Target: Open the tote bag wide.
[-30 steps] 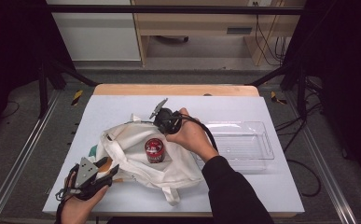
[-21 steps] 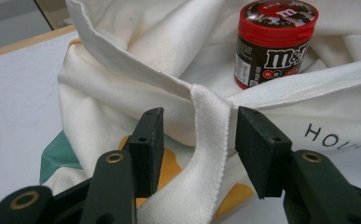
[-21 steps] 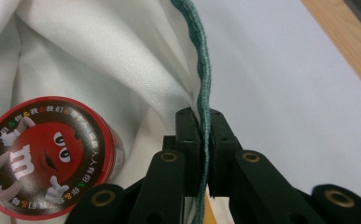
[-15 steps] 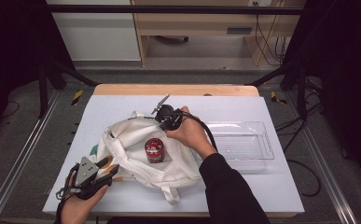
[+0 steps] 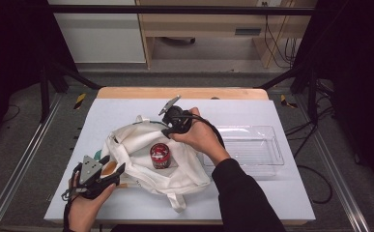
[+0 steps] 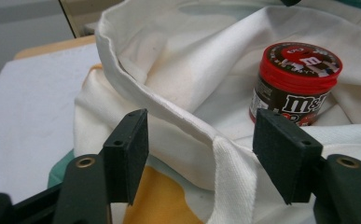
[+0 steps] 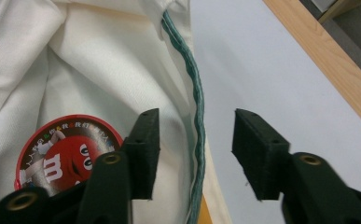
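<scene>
One white cloth bag (image 5: 146, 154) lies on the tabletop (image 5: 252, 193). One red-lidded candy jar (image 5: 160, 155) stands in the bag. One clear plastic tray (image 5: 252, 150) sits to the right of the bag. Two grippers are at the bag: the left gripper (image 5: 114, 171) and the right gripper (image 5: 167, 130).

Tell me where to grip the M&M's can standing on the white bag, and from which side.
Grip the M&M's can across its dark round wall, just under the wider red lid, coming straight down from above. It stands upright, and soft folds of the white bag crowd its base, so a level approach would probably snag cloth.
</scene>
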`<state>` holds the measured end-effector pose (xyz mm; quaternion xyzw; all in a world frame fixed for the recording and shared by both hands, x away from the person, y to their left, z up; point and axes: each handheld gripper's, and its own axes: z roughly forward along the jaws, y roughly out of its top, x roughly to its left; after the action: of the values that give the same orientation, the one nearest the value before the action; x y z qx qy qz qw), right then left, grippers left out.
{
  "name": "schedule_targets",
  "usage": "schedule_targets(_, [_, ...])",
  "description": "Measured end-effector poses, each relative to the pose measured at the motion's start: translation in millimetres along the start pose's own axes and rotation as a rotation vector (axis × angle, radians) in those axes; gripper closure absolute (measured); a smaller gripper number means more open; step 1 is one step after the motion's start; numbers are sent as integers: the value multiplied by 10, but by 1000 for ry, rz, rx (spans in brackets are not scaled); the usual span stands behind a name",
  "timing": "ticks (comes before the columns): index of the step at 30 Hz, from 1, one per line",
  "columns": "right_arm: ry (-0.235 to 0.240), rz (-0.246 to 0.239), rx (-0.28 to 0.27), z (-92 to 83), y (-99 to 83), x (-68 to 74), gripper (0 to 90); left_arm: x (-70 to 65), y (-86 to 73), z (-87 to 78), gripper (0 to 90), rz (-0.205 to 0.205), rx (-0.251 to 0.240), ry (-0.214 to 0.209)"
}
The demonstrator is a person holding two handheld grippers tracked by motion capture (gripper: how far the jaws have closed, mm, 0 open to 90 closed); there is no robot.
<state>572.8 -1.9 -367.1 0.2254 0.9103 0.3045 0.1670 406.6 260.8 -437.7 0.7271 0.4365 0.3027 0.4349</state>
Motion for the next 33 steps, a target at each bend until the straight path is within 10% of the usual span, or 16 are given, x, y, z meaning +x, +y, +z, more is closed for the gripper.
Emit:
schedule_targets(16, [43,-139,92,335,195,179,399,-54,-32,109,556,26,51,-48])
schedule_targets(33, [50,-196,181,393,222,177,842,-84,-11,112,715,78,38,-58])
